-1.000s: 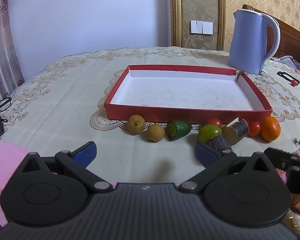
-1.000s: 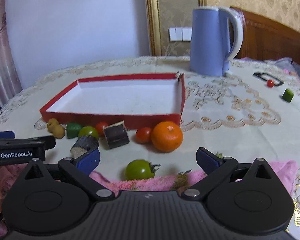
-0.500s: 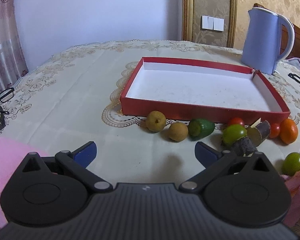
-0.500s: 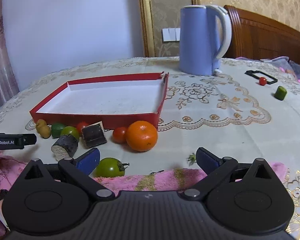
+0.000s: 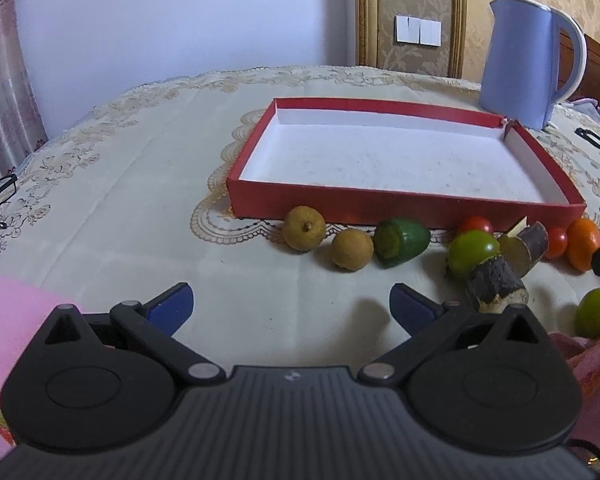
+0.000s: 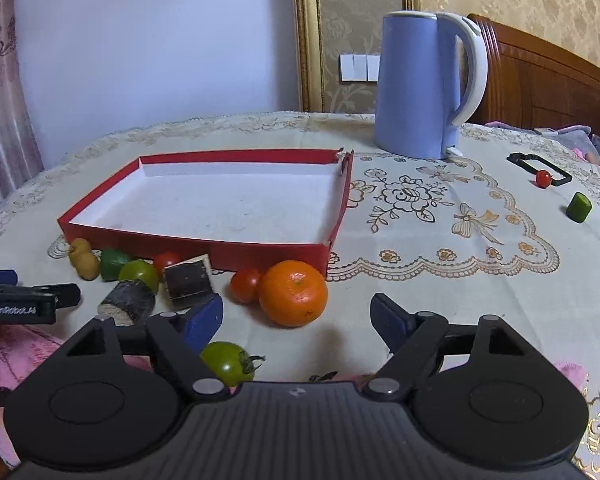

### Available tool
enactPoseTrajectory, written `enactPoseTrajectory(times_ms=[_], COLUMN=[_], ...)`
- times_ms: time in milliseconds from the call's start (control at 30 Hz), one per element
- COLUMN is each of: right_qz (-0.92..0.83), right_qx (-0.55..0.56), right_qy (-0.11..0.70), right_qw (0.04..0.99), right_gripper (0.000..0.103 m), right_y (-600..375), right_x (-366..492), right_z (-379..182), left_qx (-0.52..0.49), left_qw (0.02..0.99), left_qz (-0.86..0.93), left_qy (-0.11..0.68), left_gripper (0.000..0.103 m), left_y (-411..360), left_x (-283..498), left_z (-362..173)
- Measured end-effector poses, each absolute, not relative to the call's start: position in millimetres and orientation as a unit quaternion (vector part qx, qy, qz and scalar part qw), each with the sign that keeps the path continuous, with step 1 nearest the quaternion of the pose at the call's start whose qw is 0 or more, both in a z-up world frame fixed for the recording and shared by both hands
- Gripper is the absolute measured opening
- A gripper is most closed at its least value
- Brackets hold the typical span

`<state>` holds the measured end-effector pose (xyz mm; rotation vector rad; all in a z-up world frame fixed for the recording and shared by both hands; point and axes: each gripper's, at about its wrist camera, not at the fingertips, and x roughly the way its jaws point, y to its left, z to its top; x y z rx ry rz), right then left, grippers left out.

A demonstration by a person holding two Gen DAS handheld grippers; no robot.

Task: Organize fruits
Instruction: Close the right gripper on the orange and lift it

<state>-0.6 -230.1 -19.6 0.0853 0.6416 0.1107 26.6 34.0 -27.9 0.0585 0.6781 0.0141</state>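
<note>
Both grippers moved in toward the fruit row since a second ago; left gripper (image 5: 291, 307) and right gripper (image 6: 296, 318) gape empty. Orange (image 6: 293, 293) mid-frame, below empty tray (image 6: 196, 244). Nothing sorted yet.
</note>
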Motion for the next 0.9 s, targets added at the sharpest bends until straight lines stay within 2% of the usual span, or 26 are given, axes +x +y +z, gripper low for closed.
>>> enactPoseTrajectory(times_ms=[133, 167, 233, 300, 400, 500, 900], right_qz=[0.061, 0.060, 0.056, 0.059, 0.061, 0.067, 0.058], right_qx=[0.034, 0.028, 0.015, 0.017, 0.017, 0.004, -0.011], right_qy=[0.330, 0.333, 0.344, 0.357, 0.363, 0.359, 0.342], right_qw=[0.941, 0.941, 0.937, 0.932, 0.930, 0.931, 0.938], right_gripper=[0.080, 0.078, 0.063, 0.054, 0.053, 0.044, 0.043], right_y=[-228, -226, -224, -224, -224, -220, -214], right_x=[12, 15, 22, 30, 36, 37, 31], right_z=[-24, -25, -29, -33, -37, -38, -39], left_qx=[0.026, 0.026, 0.024, 0.022, 0.017, 0.015, 0.010], left_qw=[0.941, 0.941, 0.941, 0.941, 0.942, 0.943, 0.944], left_qz=[0.005, 0.003, 0.000, -0.004, -0.009, -0.015, -0.025], left_qy=[0.338, 0.338, 0.337, 0.337, 0.336, 0.333, 0.329], left_gripper=[0.103, 0.103, 0.103, 0.103, 0.103, 0.103, 0.103], left_y=[35, 35, 36, 37, 39, 41, 44], left_x=[29, 29, 30, 32, 33, 34, 34], left_z=[-32, -33, -34, -36, -37, -39, -42])
